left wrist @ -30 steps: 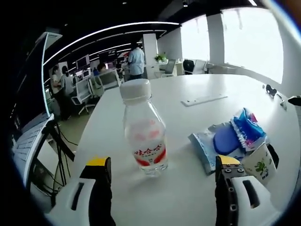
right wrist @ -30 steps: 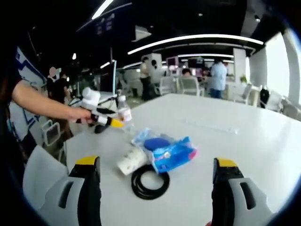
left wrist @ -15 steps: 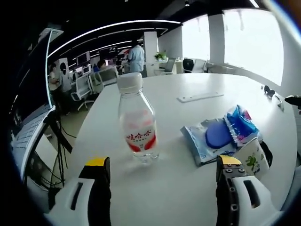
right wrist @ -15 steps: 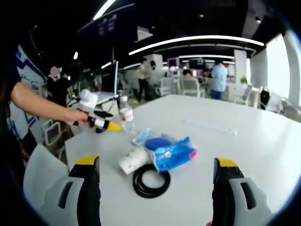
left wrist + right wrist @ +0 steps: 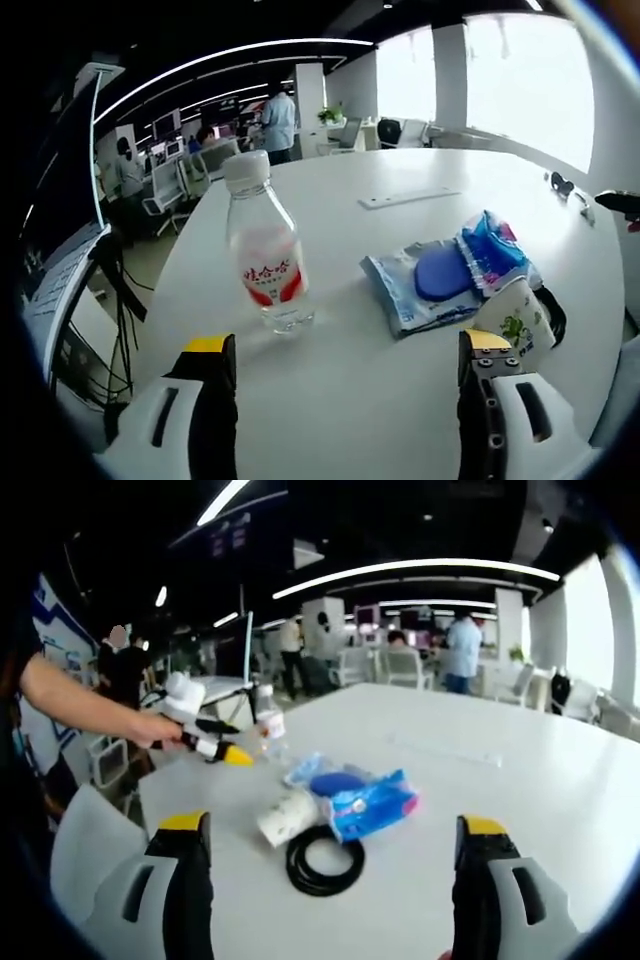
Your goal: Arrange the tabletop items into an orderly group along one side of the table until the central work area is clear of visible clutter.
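Observation:
A clear water bottle with a white cap and red label stands upright on the white table, ahead and left of centre between the jaws of my left gripper, which is open and holds nothing. Right of the bottle lies a blue-and-white packet pile, with a small white cup on its side over a black ring. My right gripper is open above the black ring, the cup and the packets. Beyond them is the left gripper in a person's hand, close to the bottle.
A flat white strip lies farther back on the table. A small dark object sits near the far right edge. The table's left edge drops to cables and a stand. Desks, chairs and people fill the office behind.
My left gripper has drawn back from the bottle, which now looks smaller and sits farther left in its view. The right gripper has barely moved.

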Available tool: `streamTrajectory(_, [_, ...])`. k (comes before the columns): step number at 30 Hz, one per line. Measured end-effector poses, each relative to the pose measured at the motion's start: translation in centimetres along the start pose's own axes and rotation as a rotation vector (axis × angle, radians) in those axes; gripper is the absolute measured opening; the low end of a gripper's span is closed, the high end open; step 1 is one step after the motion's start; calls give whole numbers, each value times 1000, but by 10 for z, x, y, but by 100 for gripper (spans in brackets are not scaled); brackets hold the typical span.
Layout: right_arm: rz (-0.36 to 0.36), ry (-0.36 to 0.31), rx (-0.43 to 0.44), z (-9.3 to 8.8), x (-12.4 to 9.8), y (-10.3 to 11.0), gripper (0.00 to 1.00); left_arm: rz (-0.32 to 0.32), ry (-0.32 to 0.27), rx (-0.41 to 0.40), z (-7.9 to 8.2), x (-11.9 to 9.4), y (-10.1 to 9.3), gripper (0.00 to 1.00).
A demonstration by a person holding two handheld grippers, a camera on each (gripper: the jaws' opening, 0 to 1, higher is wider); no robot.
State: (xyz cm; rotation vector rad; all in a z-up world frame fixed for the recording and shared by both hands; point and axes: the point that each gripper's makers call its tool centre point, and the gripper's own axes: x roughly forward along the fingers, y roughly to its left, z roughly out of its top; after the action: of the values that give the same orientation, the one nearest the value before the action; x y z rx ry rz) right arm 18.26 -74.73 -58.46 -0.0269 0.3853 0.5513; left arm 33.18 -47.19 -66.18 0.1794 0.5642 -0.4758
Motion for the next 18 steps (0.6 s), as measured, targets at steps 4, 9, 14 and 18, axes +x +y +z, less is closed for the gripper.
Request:
streamTrajectory(4, [4,0,-5,-1,-2,2,100,-25,-4,5,-1,-3,-10,87])
streamTrajectory(9, [-2,0,-12,-1,-6,3,100,-36,1,17,-2,-6,-16,87])
streamTrajectory(14, [-3,12,-39,-4,-10,3,100,-61,-7,38,2,-8,-24,87])
streamTrajectory(18, [-3,13,-44,-5,-13,5,100,-90,-15,54,5,-10,-34,87])
